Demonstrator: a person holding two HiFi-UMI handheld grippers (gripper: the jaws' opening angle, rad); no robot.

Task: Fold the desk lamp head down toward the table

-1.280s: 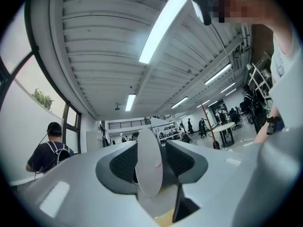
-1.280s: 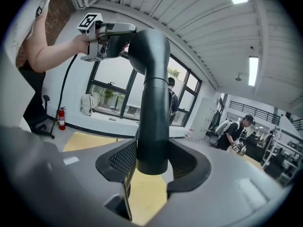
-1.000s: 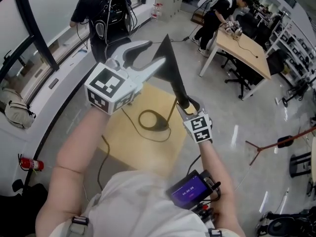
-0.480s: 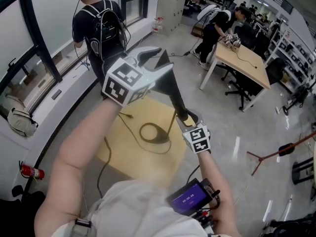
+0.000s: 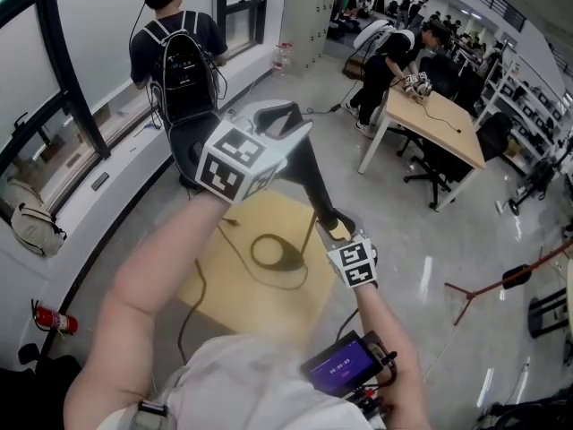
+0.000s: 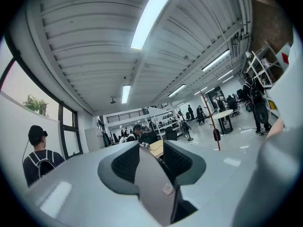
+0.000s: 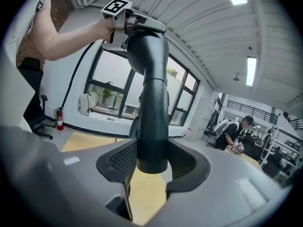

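Grey polished floor spreads around a small pale-wood tabletop in an open workshop. A person with a backpack stands at the window wall, and another bends over a second table.

Only the head view shows the ring base of a black desk lamp resting on the tabletop. The lamp head slants up high above the wood and is not yet folded down.

The left claw is closing on the lamp head's upper end. In the left gripper view that head appears as a grey slab filling the gap, with both pads against it and ceiling strip lights overhead.

Lower down, just above the thin stem, the right claw pinches the lamp arm. The right gripper view alone shows this grip plainly: a dark tube clamped between the pads, climbing to the marker cube on the other gripper, with yellow tabletop beneath.

A red fire extinguisher stands by the wall.
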